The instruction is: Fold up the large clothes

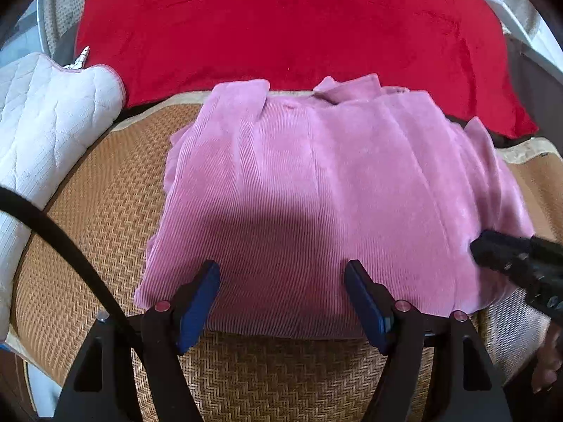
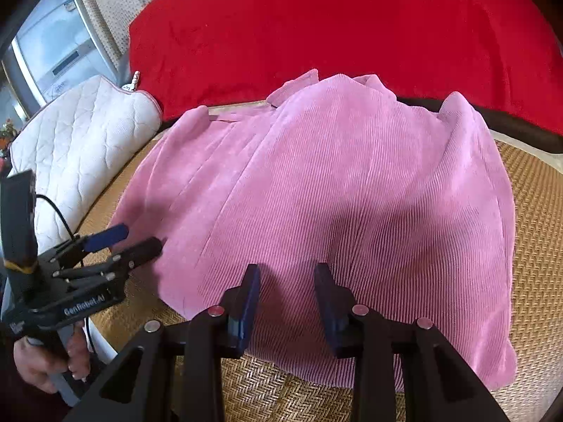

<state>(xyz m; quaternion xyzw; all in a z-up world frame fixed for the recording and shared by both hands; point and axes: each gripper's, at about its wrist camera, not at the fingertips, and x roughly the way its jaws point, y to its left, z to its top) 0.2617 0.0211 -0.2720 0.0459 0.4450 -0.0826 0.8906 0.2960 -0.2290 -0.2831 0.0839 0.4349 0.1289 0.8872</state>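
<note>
A pink corduroy garment lies folded into a rough rectangle on a woven mat; it also shows in the right wrist view. My left gripper is open and empty, its fingers over the garment's near edge. In the right wrist view the left gripper sits at the garment's left edge. My right gripper is open and empty over the near edge. In the left wrist view a dark finger of the right gripper rests at the garment's right side.
A red blanket lies beyond the garment. A white quilted pad lies at the left, also in the right wrist view. A black cable crosses the left of the left wrist view. The woven mat extends right.
</note>
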